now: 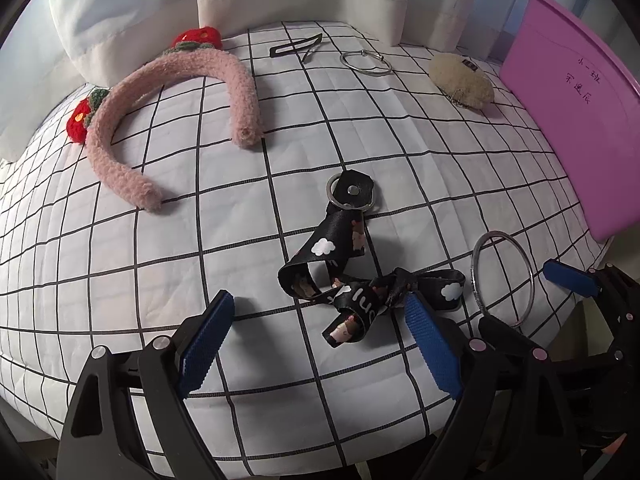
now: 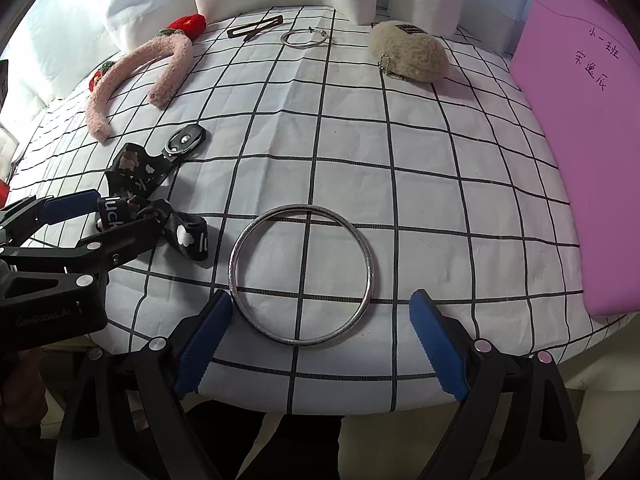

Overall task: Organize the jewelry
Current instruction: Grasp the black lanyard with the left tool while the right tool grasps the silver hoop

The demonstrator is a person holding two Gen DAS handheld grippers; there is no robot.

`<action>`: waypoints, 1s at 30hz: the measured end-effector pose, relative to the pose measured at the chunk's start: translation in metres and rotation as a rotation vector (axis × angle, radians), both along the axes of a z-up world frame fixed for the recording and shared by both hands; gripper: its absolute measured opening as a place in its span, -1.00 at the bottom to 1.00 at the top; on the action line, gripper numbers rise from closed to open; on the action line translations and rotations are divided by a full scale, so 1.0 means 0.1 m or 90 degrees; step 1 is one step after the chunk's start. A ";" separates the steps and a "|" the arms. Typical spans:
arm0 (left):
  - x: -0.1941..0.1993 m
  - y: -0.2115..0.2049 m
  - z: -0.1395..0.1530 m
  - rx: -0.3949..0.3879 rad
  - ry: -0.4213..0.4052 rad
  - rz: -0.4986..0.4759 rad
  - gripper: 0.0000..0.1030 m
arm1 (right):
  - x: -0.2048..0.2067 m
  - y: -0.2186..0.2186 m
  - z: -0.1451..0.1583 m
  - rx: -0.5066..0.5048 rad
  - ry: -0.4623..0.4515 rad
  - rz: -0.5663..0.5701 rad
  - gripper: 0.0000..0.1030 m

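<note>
A black printed lanyard strap (image 1: pixel 352 276) with a key ring lies on the checked cloth (image 1: pixel 240 208). My left gripper (image 1: pixel 320 344) is open, its blue pads either side of the strap's near end; it also shows in the right wrist view (image 2: pixel 108 216). A large silver bangle (image 2: pixel 302 274) lies just ahead of my open right gripper (image 2: pixel 320 344), between its pads (image 2: pixel 204 344). The bangle also shows in the left wrist view (image 1: pixel 503 278). A pink tray (image 2: pixel 592 152) stands at the right.
A pink fuzzy headband (image 1: pixel 172 120) with red strawberries lies at the back left. Black hair clips (image 1: pixel 296 46), a small silver hoop (image 1: pixel 366 64) and a cream fluffy pouch (image 1: pixel 460 80) lie along the back. White pillows (image 1: pixel 132 12) stand behind. The table's edge is near.
</note>
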State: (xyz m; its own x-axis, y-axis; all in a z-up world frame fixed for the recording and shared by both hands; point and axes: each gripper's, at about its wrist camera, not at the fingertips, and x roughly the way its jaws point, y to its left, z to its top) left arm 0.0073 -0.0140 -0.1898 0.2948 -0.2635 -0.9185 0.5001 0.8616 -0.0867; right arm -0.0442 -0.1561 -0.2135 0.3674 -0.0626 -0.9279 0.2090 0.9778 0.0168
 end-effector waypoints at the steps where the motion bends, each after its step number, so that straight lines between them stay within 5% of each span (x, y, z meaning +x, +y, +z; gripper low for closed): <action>1: 0.00 -0.01 0.00 0.001 -0.002 -0.001 0.69 | 0.00 0.00 -0.01 0.000 -0.001 -0.003 0.74; 9: -0.03 -0.11 -0.05 0.026 -0.028 -0.016 0.88 | 0.00 -0.03 -0.04 -0.013 -0.026 0.013 0.83; 30: 0.08 -0.16 -0.06 0.047 -0.026 -0.021 0.84 | 0.10 -0.01 -0.03 -0.011 -0.031 0.060 0.81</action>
